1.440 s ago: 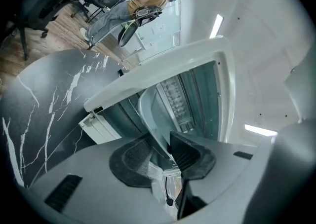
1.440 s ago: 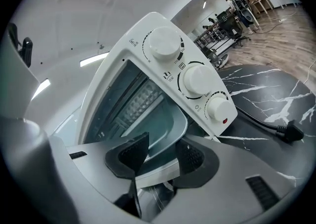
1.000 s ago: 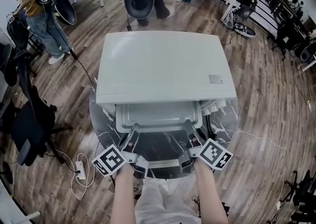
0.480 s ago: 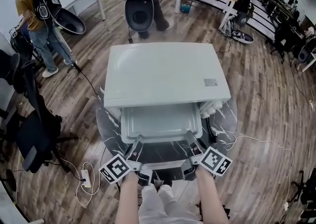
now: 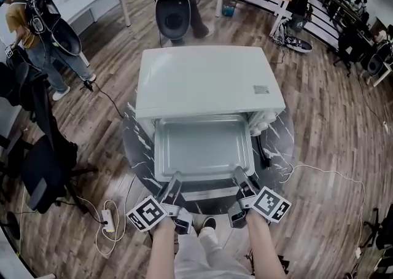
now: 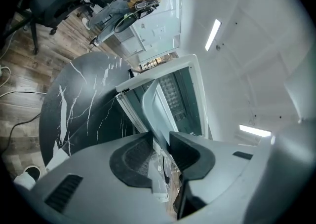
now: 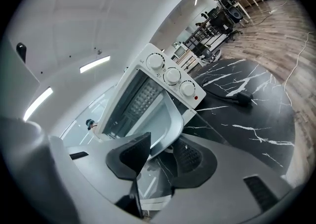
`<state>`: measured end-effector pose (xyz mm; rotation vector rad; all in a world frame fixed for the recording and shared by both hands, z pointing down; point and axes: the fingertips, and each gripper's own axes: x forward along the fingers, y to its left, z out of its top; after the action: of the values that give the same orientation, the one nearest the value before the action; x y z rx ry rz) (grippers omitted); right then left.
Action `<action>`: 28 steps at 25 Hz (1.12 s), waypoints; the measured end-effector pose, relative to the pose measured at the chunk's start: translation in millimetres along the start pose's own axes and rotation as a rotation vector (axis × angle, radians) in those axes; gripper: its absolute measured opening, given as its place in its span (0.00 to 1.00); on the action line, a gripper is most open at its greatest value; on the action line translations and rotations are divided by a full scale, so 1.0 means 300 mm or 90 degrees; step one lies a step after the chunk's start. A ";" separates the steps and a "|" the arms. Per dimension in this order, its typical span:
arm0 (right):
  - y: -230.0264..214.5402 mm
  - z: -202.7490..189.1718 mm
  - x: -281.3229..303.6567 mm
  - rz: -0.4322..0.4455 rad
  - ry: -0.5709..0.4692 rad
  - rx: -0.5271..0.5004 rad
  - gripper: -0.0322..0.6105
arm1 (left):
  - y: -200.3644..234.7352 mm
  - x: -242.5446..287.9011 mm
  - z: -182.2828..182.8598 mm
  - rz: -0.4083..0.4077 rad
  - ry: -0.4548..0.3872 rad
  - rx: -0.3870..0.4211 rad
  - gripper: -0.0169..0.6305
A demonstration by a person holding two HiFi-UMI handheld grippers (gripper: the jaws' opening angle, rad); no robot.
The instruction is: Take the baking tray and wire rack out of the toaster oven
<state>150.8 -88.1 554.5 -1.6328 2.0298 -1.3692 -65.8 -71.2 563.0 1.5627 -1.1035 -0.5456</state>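
Two grippers (image 5: 176, 178) (image 5: 237, 174) clamp tray (image 5: 202, 145) rim; right just closing.

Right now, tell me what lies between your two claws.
The baking tray: its bare front rim spans from left claw to right claw in the head view. Both grip it; the right claw's jaws have just been closing on it.

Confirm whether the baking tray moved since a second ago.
Yes. The baking tray slid outward, down the picture; more of it shows past the front edge of the toaster oven.
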 end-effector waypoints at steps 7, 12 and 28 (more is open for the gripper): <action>-0.003 -0.045 -0.076 0.012 -0.002 0.014 0.25 | -0.019 -0.072 -0.032 -0.019 -0.008 0.007 0.18; 0.026 -0.047 -0.126 0.028 -0.001 0.003 0.26 | -0.051 -0.118 -0.044 -0.032 -0.013 0.015 0.18; 0.196 -0.010 -0.274 0.100 0.001 -0.024 0.25 | -0.215 -0.279 -0.031 -0.053 -0.041 0.038 0.18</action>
<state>140.3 -18.8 481.5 -1.4516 2.1455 -1.2860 -73.6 4.0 488.6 1.6588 -1.1170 -0.6276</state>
